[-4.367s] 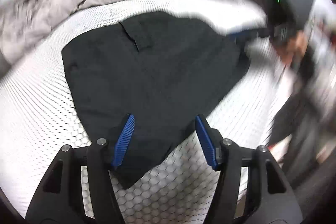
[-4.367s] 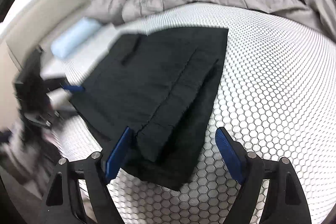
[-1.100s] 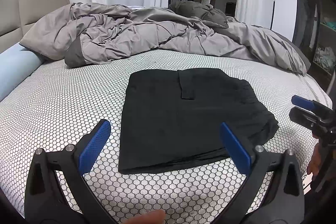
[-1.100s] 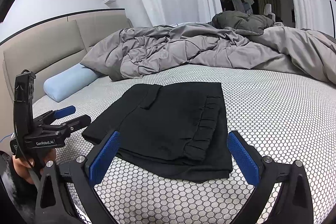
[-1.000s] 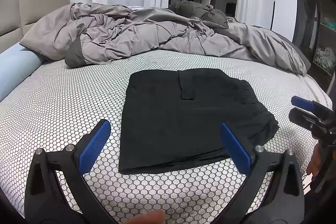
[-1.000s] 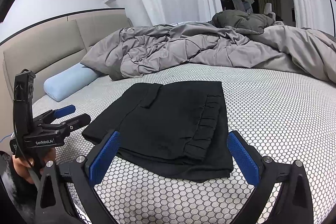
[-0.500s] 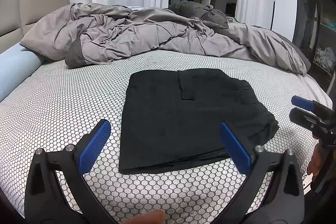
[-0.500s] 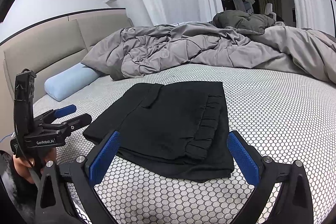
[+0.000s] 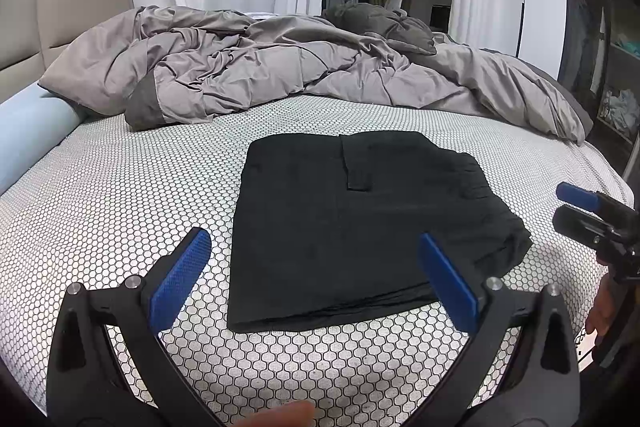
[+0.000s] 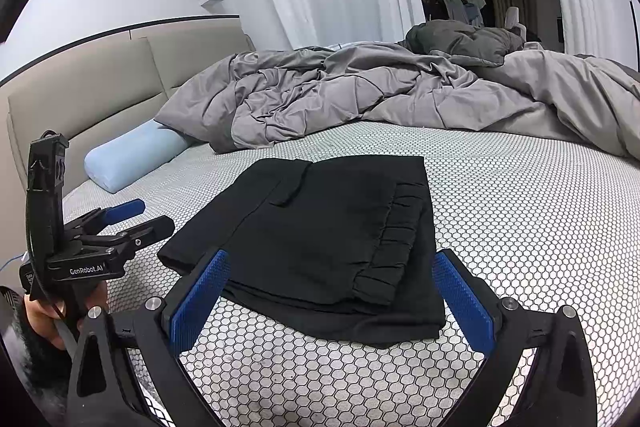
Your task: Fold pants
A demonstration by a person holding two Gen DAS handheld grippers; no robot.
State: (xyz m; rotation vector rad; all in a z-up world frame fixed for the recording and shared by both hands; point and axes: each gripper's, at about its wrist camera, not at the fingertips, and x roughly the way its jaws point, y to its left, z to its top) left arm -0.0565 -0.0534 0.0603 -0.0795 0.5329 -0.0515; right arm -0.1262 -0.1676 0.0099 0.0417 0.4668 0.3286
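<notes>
On the bed (image 9: 120, 187), folded pants (image 9: 360, 227) unmoved since before, left gripper (image 9: 316, 279) and right gripper (image 10: 328, 291) fingers wide, empty.

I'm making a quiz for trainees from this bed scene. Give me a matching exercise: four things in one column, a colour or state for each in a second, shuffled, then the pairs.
Things:
1. pants
2. duvet
3. bolster pillow
4. left gripper

States:
A. light blue, by the headboard
B. open, holding nothing
C. black, folded flat on the sheet
D. grey, crumpled in a heap

Pairs: 1-C, 2-D, 3-A, 4-B
</notes>
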